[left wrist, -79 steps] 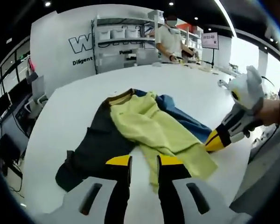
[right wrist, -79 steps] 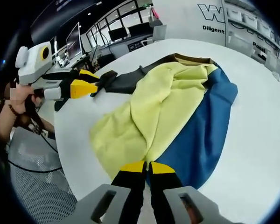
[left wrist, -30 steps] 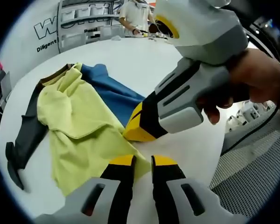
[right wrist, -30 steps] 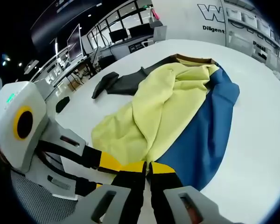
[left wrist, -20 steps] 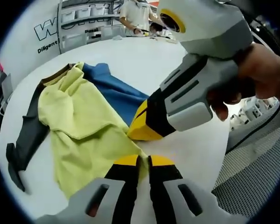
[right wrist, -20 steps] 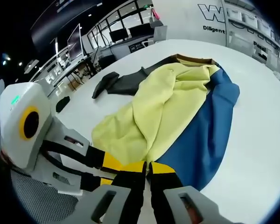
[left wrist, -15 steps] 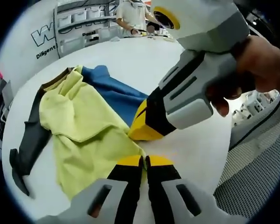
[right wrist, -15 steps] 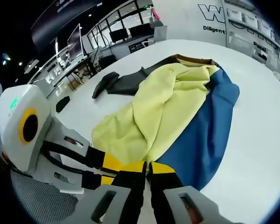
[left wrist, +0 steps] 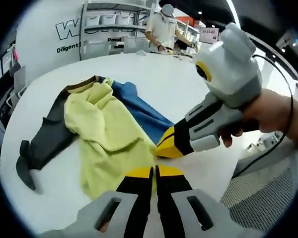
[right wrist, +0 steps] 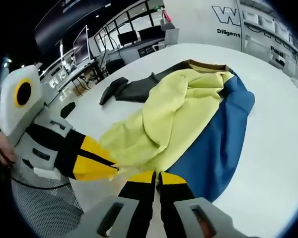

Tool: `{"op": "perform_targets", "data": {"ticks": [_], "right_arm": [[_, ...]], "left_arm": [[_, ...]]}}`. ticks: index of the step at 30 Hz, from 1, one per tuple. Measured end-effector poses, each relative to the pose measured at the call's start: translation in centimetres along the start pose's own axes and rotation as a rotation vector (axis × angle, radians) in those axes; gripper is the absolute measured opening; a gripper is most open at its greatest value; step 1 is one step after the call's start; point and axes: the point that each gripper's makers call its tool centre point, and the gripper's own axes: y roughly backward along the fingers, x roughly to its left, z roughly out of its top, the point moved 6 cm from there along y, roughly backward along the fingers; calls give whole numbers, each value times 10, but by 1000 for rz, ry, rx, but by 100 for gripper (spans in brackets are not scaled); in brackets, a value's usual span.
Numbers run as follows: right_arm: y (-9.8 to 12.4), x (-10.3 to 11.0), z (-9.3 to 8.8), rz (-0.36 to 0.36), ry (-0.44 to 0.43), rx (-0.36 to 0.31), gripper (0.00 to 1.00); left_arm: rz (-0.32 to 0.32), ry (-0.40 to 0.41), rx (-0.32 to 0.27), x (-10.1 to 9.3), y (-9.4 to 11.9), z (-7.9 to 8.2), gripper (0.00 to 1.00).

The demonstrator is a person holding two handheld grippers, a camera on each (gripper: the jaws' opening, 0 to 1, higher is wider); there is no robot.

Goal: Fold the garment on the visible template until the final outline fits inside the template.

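Garment [left wrist: 107,134] pinched at its near hem by both hand-held grippers on the white bench [left wrist: 154,74].

Left hand-held gripper [left wrist: 154,172] has its jaws closed on the yellow hem; right hand-held gripper [right wrist: 157,177] is clamped on the same edge just beside it, where yellow meets blue. From there the yellow, blue and dark panels spread away across the bench, one dark sleeve [right wrist: 126,89] trailing sideways. A person [left wrist: 164,27] stands by shelves [left wrist: 111,22] beyond.
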Motion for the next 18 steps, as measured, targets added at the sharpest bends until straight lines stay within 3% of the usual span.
{"op": "perform_targets", "data": {"ticks": [7,18], "right_arm": [[2,-1,-3,0,1,10,0],[5,-4,-5,-1,16,45,0]], "left_arm": [[69,32,-32,20,14,5,0],[197,67,-3,63,34,-11,0]]}}
